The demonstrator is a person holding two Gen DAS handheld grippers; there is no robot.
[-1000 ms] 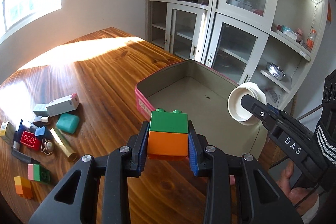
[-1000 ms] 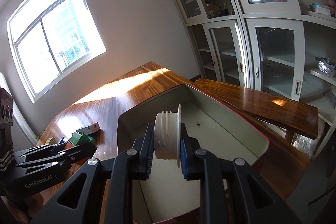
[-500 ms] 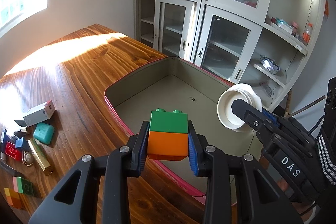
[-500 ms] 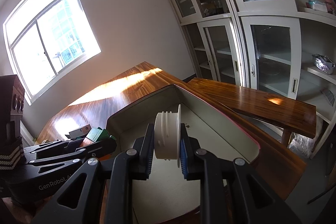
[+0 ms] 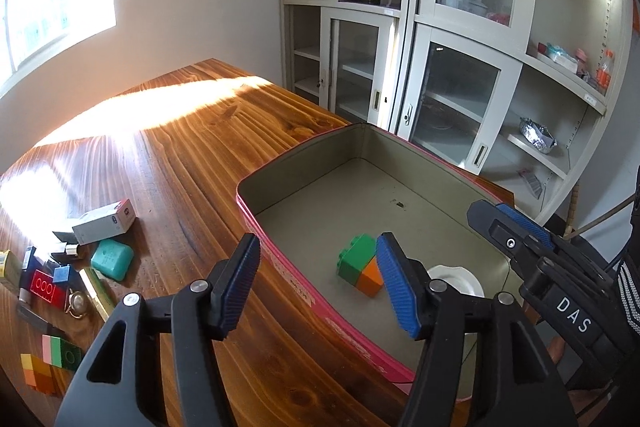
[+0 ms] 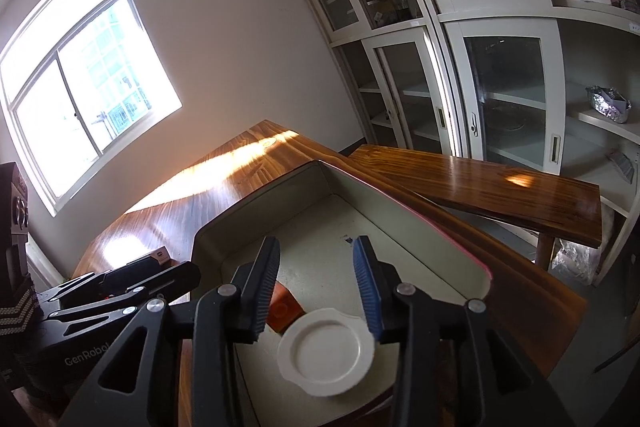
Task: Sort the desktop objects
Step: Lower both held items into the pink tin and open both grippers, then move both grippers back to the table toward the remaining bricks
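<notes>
A: Where is the left gripper (image 5: pixel 318 281) now?

B: Over the near rim of the pink tin (image 5: pixel 280 259), which sits on the wooden table (image 5: pixel 180 163). Its jaws have just been opening and stand wide apart with nothing pressed between the blue pads.

A: And the block it goes with?

B: The green-and-orange block stack (image 5: pixel 360 267) lies tipped on the tin's grey floor, just beyond the left gripper's right-hand pad. From the right wrist only an orange corner of it shows beside a black finger.

A: The right gripper (image 6: pixel 316 277)?

B: Its jaws have also just been opening, less wide than the left ones. The white lid (image 6: pixel 326 351) lies below and between them, flat side up. It looks to rest on the tin's floor clear of both pads, though the fisheye view makes it hard to be sure that its edge is free of the right-hand pad.

A: How do the lid and the block lie to each other?

B: Close together near the tin's front corner, the lid to the right of the block in the left wrist view.

A: What is outside the tin?

B: On the table's left side lie a small white carton (image 5: pixel 104 221), a teal soap-shaped piece (image 5: pixel 112 259), a red brick (image 5: pixel 44 285), a gold tube (image 5: pixel 96 293) and some stacked coloured bricks (image 5: pixel 50 367).
</notes>
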